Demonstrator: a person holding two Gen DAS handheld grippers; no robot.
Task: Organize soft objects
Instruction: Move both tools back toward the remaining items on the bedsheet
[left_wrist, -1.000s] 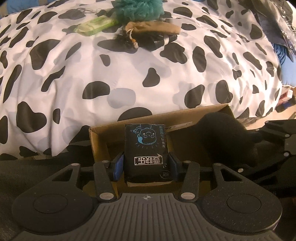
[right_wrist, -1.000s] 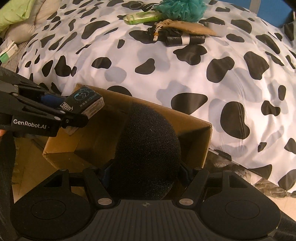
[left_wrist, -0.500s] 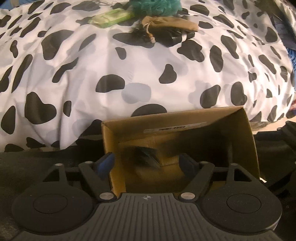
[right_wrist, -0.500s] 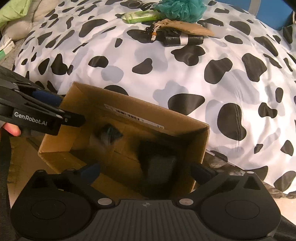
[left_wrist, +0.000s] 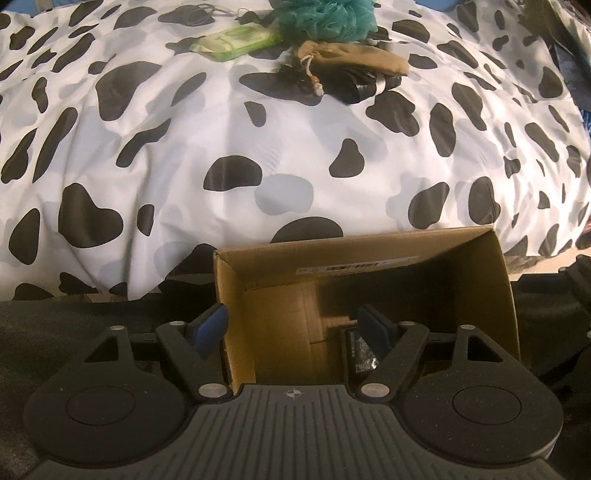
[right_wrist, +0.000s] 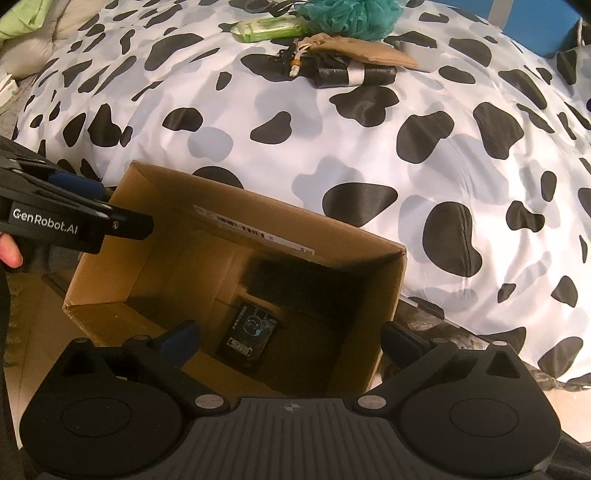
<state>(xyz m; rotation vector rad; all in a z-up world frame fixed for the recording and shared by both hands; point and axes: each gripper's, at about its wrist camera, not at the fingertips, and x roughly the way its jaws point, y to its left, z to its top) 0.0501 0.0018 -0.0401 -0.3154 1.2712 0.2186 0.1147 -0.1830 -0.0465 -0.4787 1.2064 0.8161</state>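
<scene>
Left wrist view: the left tongs (left_wrist: 295, 328) stand spread and pinch nothing; their jaws have just been opening. One blue pad hangs outside the near-left wall of the cardboard box (left_wrist: 502, 295), the other inside it, so the wall sits between the jaws. A careless squeeze or a sideways pull from here would likely catch that wall and drag or tip the box. The black tissue pack (left_wrist: 360, 354) lies on the box floor, partly hidden by the inner finger. On the bed (left_wrist: 258, 147) beyond wait the teal bath pouf (left_wrist: 325, 16), the green wipes pack (left_wrist: 236, 40), the tan drawstring pouch (left_wrist: 354, 57) and a black roll (left_wrist: 358, 86).

Right wrist view: the right tongs (right_wrist: 291, 341) are spread wide and empty, their jaws having just been opening too. They straddle the box's near-right corner, the same snag risk. The tissue pack and a black sponge (right_wrist: 280, 275) rest inside. The left tongs hover over the far-left rim; both reaching for the bed pile together could collide.
</scene>
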